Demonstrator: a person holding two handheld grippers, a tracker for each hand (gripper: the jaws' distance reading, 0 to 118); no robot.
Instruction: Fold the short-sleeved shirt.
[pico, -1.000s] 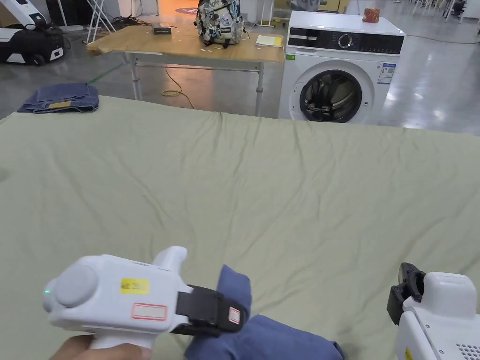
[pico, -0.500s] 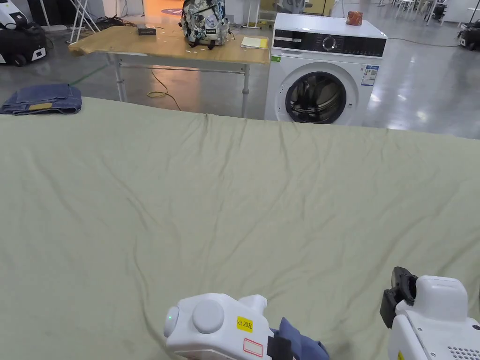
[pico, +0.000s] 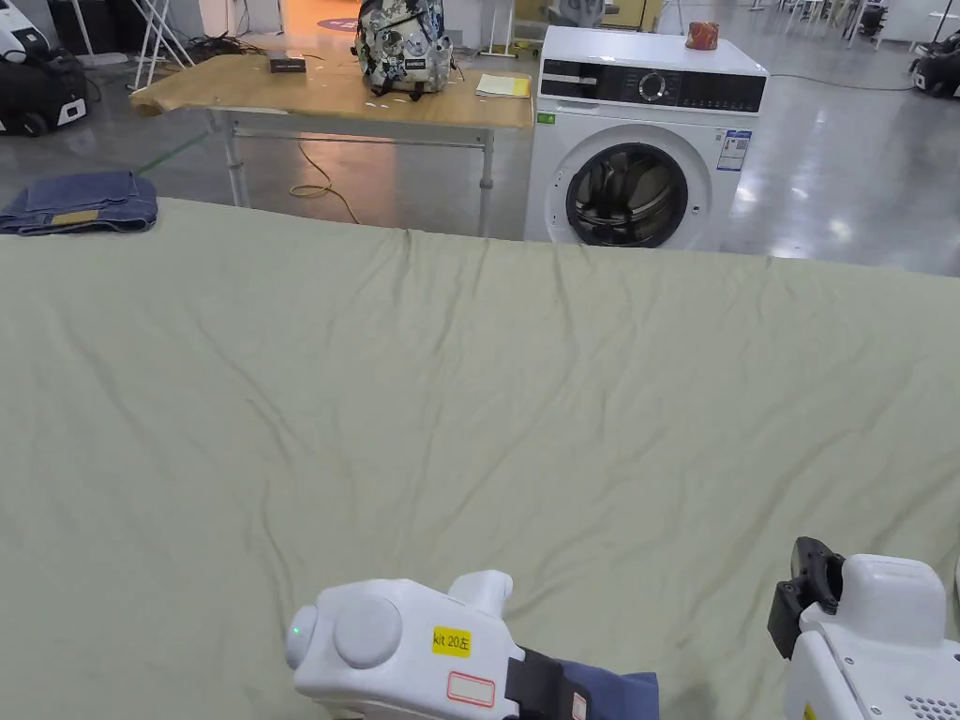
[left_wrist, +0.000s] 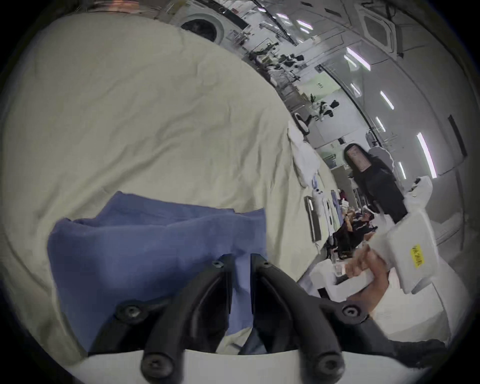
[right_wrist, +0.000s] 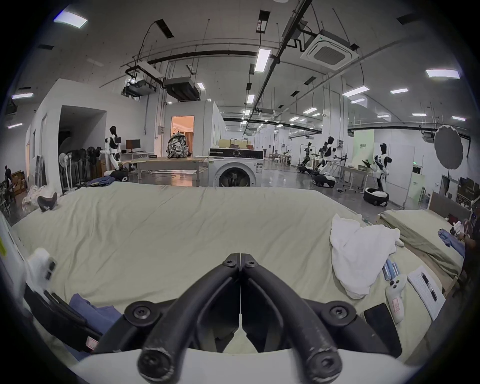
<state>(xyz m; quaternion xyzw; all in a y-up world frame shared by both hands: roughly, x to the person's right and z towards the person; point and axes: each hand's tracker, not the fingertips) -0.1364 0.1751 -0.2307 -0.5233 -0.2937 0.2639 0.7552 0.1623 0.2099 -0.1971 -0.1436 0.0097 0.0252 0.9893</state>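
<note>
The blue short-sleeved shirt (pico: 614, 692) lies bunched at the near edge of the green-sheeted bed (pico: 469, 375). In the left gripper view the shirt (left_wrist: 155, 246) spreads in loose folds ahead of the jaws. My left gripper (left_wrist: 240, 262) is shut on a fold of it, with blue cloth pinched between the two black jaws. From the head view that left gripper (pico: 577, 698) points right, low in the picture. My right gripper (right_wrist: 240, 256) is shut with nothing in it and hovers over bare sheet to the right of the shirt (right_wrist: 93, 309). The head view shows the right gripper (pico: 811, 581) at the bottom right corner.
Folded jeans (pico: 80, 202) rest at the bed's far left corner. A white cloth heap (right_wrist: 361, 249), a white controller (right_wrist: 394, 296) and a dark phone (right_wrist: 376, 319) sit along the bed's right side. Beyond the bed stand a washing machine (pico: 647, 141) and a wooden table (pico: 328, 89).
My left gripper has carried the shirt to the right and closer to the near edge, so less blue cloth shows in the head view. The right gripper has stayed in place.
</note>
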